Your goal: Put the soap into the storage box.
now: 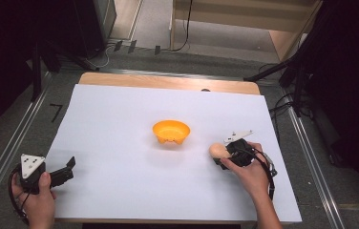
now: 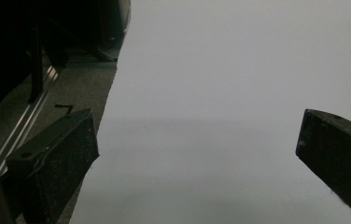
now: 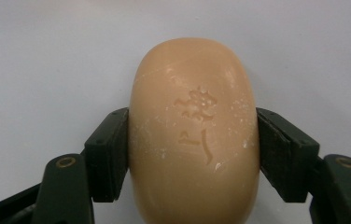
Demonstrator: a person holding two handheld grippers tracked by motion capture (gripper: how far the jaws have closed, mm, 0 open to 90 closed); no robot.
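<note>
One bar of soap [image 3: 194, 135], peach-coloured and oval, clamped by its two long sides between the pads of the right gripper [image 1: 224, 153]. Long axis pointing straight away from the jaws, rounded far end sticking out well beyond them, stamped face turned up toward the camera. Seen from above, soap [image 1: 218, 150] low over the white sheet [image 1: 120, 124], at the right side of the table; whether touching the sheet or just lifted, cannot tell. Up and to the left of the soap, near but clearly apart: orange bowl [image 1: 171, 132], open side up, nothing visible inside. Probably the place for the soap, so next move likely a short carry forward and left, then lowering over the rim. Left gripper [image 1: 65, 171] far away at the near left corner, jaws wide apart, holding nothing, much farther from the bowl.
</note>
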